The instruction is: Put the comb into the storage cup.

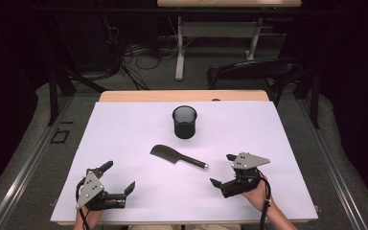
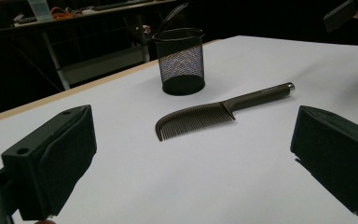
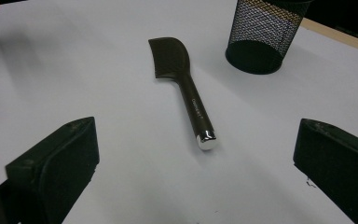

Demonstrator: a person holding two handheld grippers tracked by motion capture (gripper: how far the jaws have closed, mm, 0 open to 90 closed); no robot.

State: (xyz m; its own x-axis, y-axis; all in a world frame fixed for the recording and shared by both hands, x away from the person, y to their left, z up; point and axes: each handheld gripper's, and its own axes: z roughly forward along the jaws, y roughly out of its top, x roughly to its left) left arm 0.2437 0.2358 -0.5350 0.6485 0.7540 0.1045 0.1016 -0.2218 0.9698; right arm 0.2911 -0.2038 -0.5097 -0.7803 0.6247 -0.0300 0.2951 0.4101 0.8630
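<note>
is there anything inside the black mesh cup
Through the open top and the mesh wall of the black mesh cup, nothing shows inside. Its solid base band hides the very bottom, so something flat there cannot be ruled out. The comb lies outside on the table.

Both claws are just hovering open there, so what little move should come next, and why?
Probably the right gripper eases forward to the comb's handle. Its jaws stand open, the silver-capped handle end points toward it, and the comb lies flat and untouched near the mesh cup.
</note>
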